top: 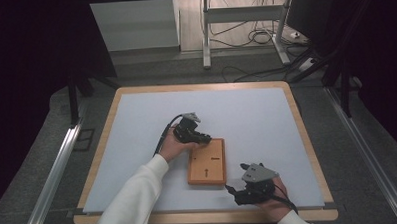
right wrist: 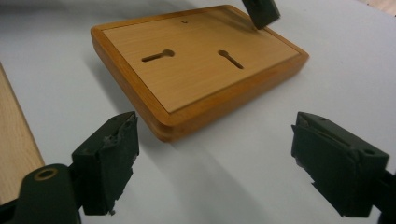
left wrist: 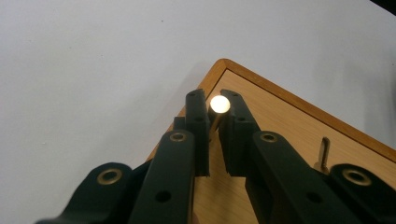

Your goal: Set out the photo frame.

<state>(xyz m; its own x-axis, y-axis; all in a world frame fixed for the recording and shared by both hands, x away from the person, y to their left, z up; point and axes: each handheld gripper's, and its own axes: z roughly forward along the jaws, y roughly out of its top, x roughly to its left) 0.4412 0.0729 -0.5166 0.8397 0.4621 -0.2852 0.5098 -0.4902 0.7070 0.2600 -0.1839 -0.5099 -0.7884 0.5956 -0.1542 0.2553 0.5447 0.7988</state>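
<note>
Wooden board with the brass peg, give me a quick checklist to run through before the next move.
1. Left tool shut on the brass peg: ok.
2. Peg at the corner of the wooden board: ok.
3. Peg seated in a hole: cannot tell, its base is hidden by the jaws.
4. Right tool open, nothing between the jaws: ok.
5. Right tool apart from the board: ok, white mat shows between them.
6. Both keyhole slots unobstructed: ok.

Bench [top: 111, 115]: wood-edged, pale mat on top. Grey carpet floor [top: 185, 67] beyond. White metal frame legs [top: 206, 36], loose black cables [top: 256, 37], dark curtains [top: 30, 73] both sides.
</note>
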